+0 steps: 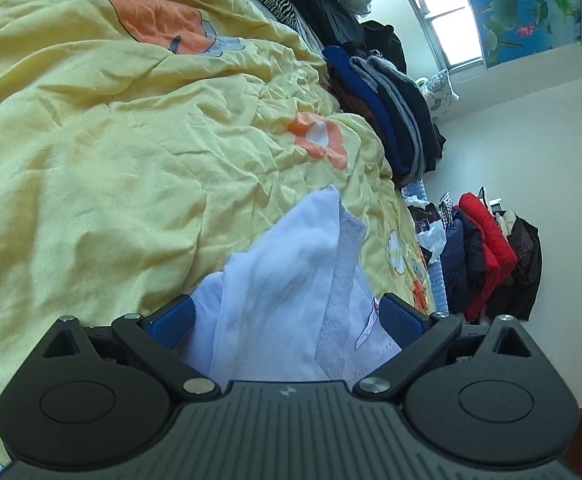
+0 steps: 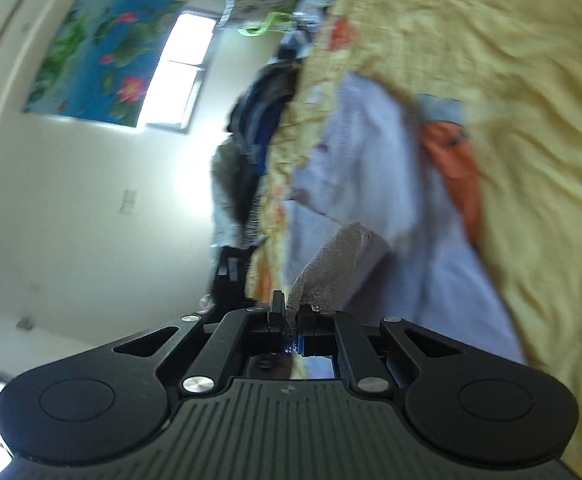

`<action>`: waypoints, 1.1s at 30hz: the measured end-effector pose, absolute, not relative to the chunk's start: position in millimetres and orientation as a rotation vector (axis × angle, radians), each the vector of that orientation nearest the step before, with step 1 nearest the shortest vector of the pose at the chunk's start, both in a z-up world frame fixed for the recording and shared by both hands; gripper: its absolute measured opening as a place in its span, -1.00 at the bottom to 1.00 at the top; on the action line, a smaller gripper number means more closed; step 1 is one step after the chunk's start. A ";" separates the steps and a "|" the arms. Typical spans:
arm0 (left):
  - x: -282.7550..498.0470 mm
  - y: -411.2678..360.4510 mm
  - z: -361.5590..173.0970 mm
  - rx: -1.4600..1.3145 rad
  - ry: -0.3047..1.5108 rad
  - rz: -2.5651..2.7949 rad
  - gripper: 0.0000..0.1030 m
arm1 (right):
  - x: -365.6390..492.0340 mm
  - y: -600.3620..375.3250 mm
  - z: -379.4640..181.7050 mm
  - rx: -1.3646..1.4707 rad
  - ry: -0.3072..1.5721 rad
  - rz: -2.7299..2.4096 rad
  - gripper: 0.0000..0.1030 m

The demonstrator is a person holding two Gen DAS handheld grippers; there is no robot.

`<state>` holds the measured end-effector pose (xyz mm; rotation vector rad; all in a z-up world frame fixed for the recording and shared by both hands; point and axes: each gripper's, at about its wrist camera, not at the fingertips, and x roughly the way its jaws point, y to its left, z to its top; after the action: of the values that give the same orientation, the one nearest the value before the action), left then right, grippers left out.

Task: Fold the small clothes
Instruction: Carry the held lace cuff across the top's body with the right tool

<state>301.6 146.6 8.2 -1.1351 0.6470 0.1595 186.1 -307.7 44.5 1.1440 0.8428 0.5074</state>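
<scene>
A small white garment [image 1: 287, 280] with a lace band lies on the yellow bedspread [image 1: 131, 140]. In the left wrist view my left gripper [image 1: 287, 320] is open, its blue-padded fingers [image 1: 175, 318] on either side of the cloth's near end. In the right wrist view, which is blurred, my right gripper [image 2: 289, 318] is shut on the garment's lace edge [image 2: 331, 268] and holds it lifted above the rest of the white garment [image 2: 371, 168], which lies spread on the bedspread [image 2: 531, 140].
A stack of folded dark clothes [image 1: 391, 112] sits at the bed's far edge. Red and dark jackets [image 1: 487, 256] are piled by the white wall. A window and a lotus poster [image 1: 523, 4] are beyond the bed.
</scene>
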 end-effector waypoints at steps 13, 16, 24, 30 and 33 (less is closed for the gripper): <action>316.3 114.6 27.6 -0.594 0.850 0.318 -0.56 | 157.2 -296.5 -30.2 1.125 1.078 0.373 -0.79; 317.8 109.3 27.9 -0.533 0.853 0.314 -0.56 | 151.5 -298.8 -21.5 1.106 1.043 0.385 -0.79; 321.2 92.1 27.9 -0.392 0.842 0.313 -0.57 | 143.2 -294.8 -38.5 1.133 1.127 0.386 -0.70; 320.4 96.0 28.1 -0.412 0.845 0.303 -0.56 | 142.9 -307.0 -40.6 1.243 1.125 0.334 -0.29; 322.2 96.0 29.1 -0.400 0.853 0.300 -0.56 | 140.2 -310.8 -45.8 1.288 1.125 0.316 -0.60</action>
<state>322.2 96.0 29.1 -0.4004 0.8530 0.3004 140.2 -310.8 -45.9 1.2877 1.1250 0.3159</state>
